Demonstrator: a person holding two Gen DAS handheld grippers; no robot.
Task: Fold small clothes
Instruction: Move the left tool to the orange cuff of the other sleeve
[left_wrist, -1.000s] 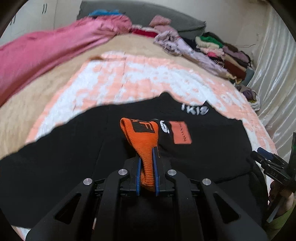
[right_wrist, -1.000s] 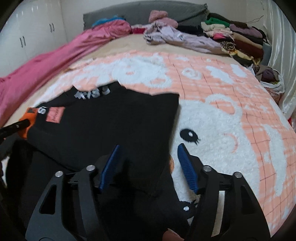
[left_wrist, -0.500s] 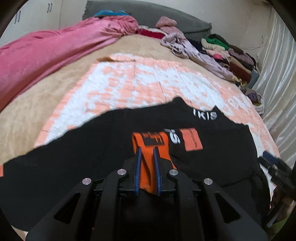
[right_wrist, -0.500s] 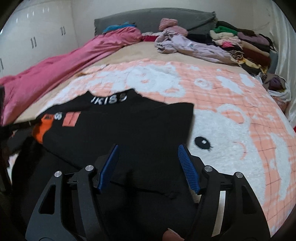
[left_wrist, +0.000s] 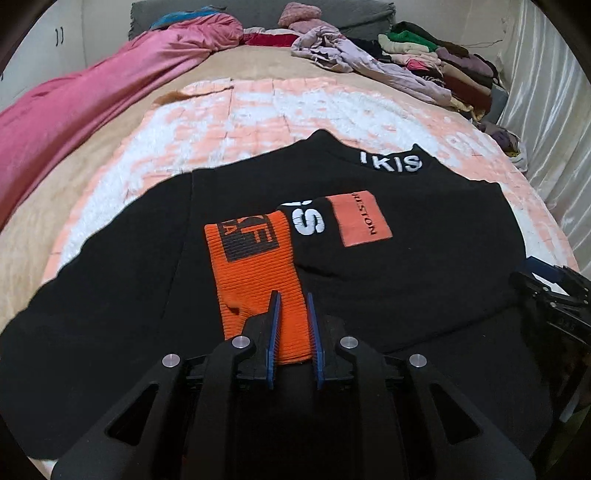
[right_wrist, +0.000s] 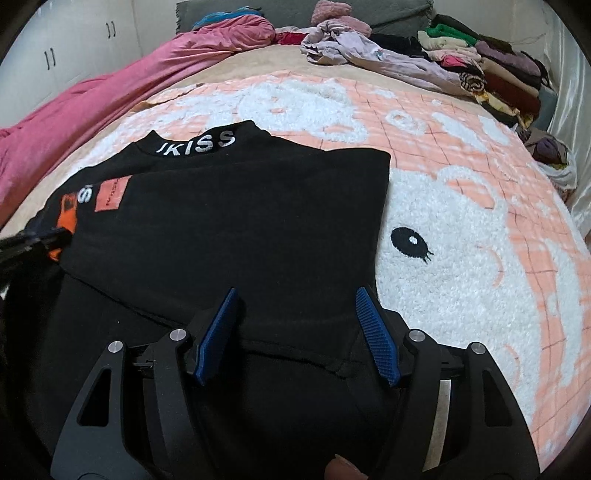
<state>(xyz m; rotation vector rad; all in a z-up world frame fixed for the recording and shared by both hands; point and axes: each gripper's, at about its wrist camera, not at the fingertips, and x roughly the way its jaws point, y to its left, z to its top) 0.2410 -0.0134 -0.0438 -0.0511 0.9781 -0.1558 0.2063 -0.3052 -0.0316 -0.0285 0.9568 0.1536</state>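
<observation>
A black top with white collar letters and an orange patch lies spread on the bed; it also shows in the right wrist view. Its sleeve ends in an orange ribbed cuff laid flat across the chest. My left gripper is shut on the cuff's near end. My right gripper is open above the folded right part of the top, holding nothing. The right gripper also shows at the right edge of the left wrist view.
The top lies on a pink and white fleece blanket with a bear face. A pink quilt lies along the left. Loose and stacked clothes fill the far right by a curtain.
My left gripper has lowered the orange cuff from raised and upright to flat on the top's chest. The right gripper stays open and has shifted slightly over the garment.
</observation>
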